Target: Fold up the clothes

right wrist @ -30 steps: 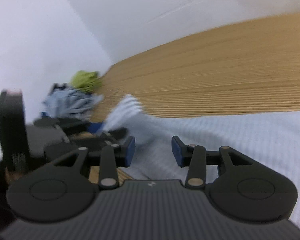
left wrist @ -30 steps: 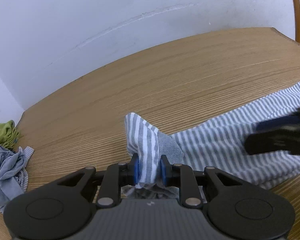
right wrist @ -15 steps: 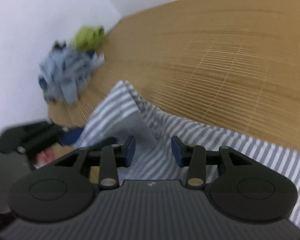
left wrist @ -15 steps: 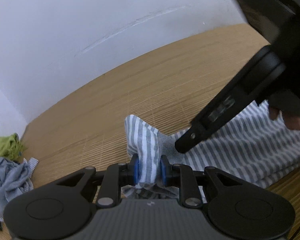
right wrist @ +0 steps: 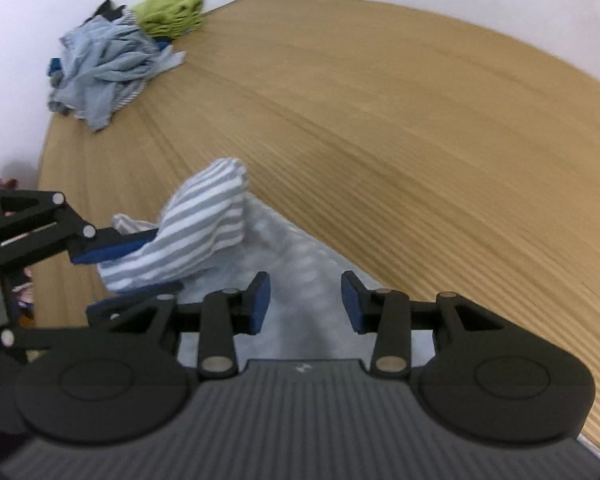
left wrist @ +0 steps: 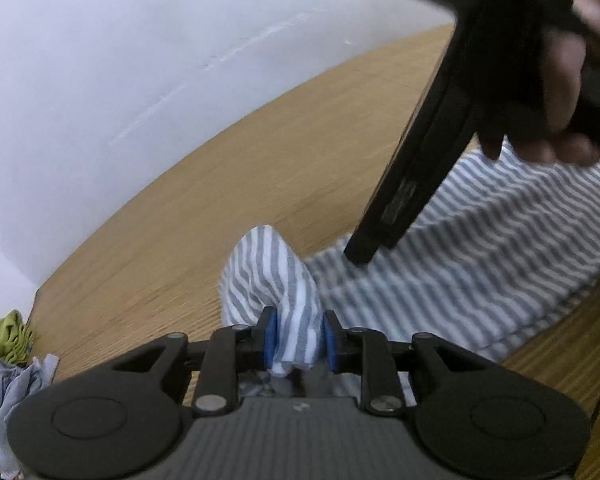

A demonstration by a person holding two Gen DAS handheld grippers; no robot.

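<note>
Left gripper [left wrist: 298,338]: blue pads [left wrist: 269,338] closed on a raised corner of the striped shirt [left wrist: 480,264], with a bunched fold of grey-and-white cloth standing up between them. The rest of the shirt lies flat on the wooden table [left wrist: 240,184], spreading to the right toward the near edge. Above it, in the left wrist view, the dark body of the right gripper and the hand [left wrist: 560,92] holding it cross the upper right of the frame, blurred.

Right gripper [right wrist: 305,302]: jaws apart with nothing between the pads, hovering over the pale flat part of the shirt; whether the pads touch the cloth cannot be told, since this area is blurred. In the right wrist view the left gripper enters from the left, its pads pinching the lifted corner, which tilts up off the table.

Background: a pile of clothes [right wrist: 108,64], light blue with a green piece [right wrist: 170,10] at its far end, at the far left corner of the table against the white wall [left wrist: 120,60], well apart from the shirt.
</note>
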